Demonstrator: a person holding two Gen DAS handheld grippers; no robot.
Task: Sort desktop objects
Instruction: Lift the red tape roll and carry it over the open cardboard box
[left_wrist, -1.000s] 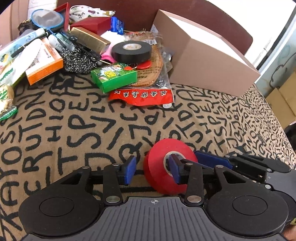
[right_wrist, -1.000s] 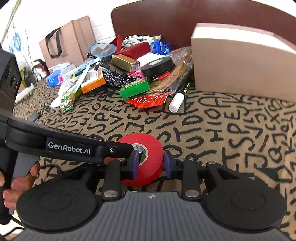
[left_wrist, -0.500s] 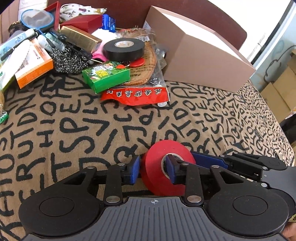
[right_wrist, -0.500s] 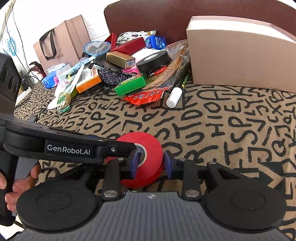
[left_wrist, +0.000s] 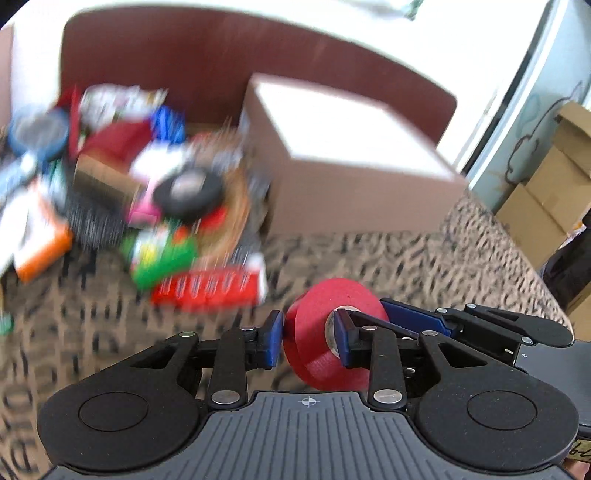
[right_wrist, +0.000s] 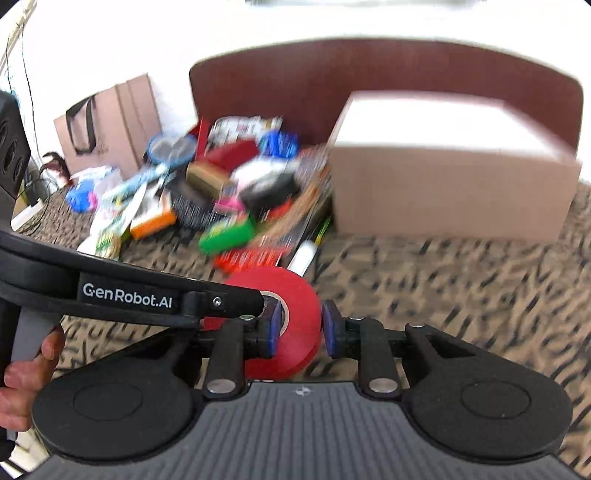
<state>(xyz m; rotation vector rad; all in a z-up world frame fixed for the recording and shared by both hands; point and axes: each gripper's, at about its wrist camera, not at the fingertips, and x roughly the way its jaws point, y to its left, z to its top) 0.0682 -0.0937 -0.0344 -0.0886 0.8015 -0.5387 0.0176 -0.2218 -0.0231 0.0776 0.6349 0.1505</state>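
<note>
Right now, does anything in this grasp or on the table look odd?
Yes. Both grippers are clamped on the same red tape roll, the left gripper and right gripper each pinching one wall through its core. Behind it, the clutter pile sits jumbled beside the cardboard box.

A red roll of tape (left_wrist: 325, 332) is seen over a tan cloth (left_wrist: 424, 266) patterned with black letters; blue pads (left_wrist: 274, 338) are seen.

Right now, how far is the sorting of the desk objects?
Done: nothing looks sorted yet. In hand: the red tape roll is clamped by both the left hand-held gripper and the right hand-held gripper. Left: the blurred pile of small items beside the cardboard box.
</note>
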